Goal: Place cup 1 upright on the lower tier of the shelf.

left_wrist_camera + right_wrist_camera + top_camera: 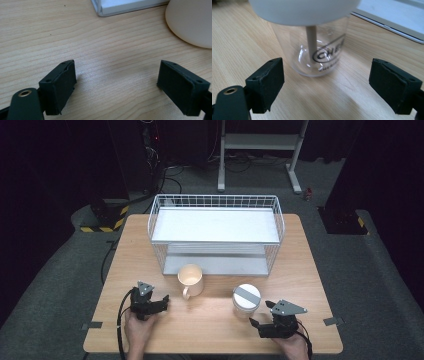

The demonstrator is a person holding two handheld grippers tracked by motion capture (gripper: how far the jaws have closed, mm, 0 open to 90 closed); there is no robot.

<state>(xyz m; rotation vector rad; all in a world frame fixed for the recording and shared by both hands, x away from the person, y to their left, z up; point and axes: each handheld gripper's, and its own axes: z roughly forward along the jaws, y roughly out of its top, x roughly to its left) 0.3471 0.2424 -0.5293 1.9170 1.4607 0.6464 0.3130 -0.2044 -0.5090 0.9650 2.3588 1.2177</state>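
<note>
The clear jar [246,301] with the white lid stands upright on the counter [210,320], right of centre and near the front edge, its long axis vertical. It sits just beyond the right gripper [264,322], a little to that gripper's left and farther from the person. In the right gripper view the jar [317,52] rises dead ahead between the lines of the two fingers [265,83], which are spread wide with nothing between them and touch nothing; bare wood separates the pads from the glass. The right gripper is plainly the nearer one, so a straight push forward should bring the jar's body into the gap. The left gripper [159,301] rests at the near left of the counter, its fingers [58,86] likewise spread and empty over bare wood, with the cream mug [190,280] just to its right and slightly farther away. Behind both, well apart from the jar, stands the white wire rack [216,232] with two shelves.
</note>
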